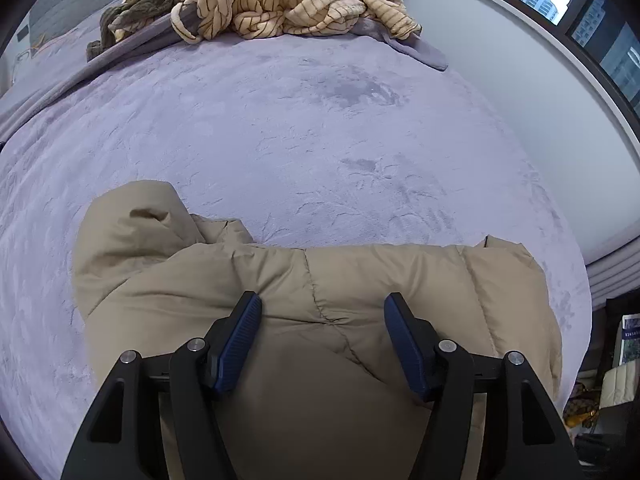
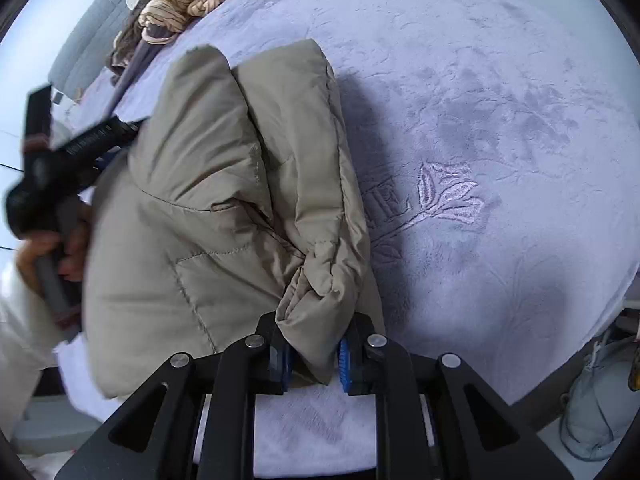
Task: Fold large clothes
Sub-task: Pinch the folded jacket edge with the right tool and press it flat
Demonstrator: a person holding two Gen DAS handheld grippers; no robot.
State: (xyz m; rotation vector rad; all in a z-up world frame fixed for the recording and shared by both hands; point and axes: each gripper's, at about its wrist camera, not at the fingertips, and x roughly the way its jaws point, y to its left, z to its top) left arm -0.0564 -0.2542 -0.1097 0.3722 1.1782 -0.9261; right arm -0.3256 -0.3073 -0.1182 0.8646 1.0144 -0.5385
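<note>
Pinching jacket [image 2: 224,184] cuff near bed [image 2: 500,80] edge

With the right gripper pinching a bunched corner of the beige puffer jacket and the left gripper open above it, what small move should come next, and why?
Probably lower the left gripper and close it on the puffer jacket: its jaws stand open above the quilted fabric, gripping nothing, while the right gripper already pinches a bunched corner. Two grips would let the jacket be folded on the lilac blanket.
</note>
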